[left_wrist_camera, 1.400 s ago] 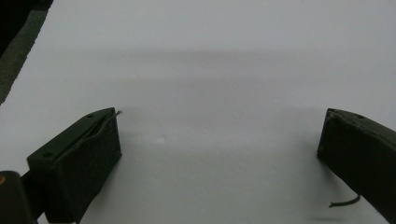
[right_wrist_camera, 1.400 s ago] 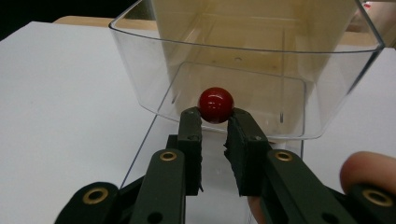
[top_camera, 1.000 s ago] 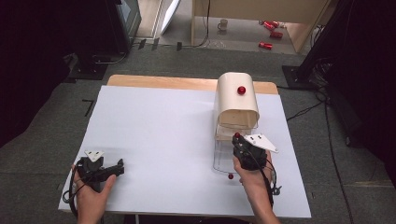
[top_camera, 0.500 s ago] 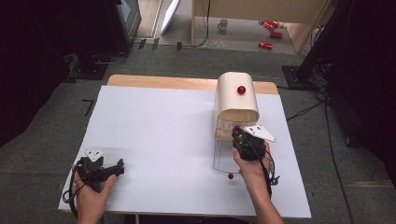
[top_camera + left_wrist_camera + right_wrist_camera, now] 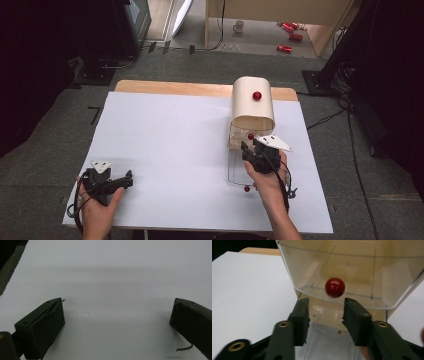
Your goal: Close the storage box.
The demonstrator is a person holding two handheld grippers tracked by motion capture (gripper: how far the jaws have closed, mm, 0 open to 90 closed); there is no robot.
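Two grippers at work. Right gripper [image 5: 325,312] up at clear drawer [image 5: 337,285] under cream box [image 5: 252,102], fingers apart either side below red knob [image 5: 334,287], not yet clamped. Left gripper [image 5: 117,322] idle on white worktop [image 5: 175,150], fingers wide, empty. Probably early: grasp and pull left.

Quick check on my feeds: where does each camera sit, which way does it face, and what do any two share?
High view: above the table's near edge, looking forward and down; both forearms, left gripper, right gripper.
Left gripper view: rides the left gripper, facing bare white tabletop between open jaws.
Right gripper view: rides the right gripper, facing the clear drawer's red knob.
Shared: high and right gripper views both show that knob.
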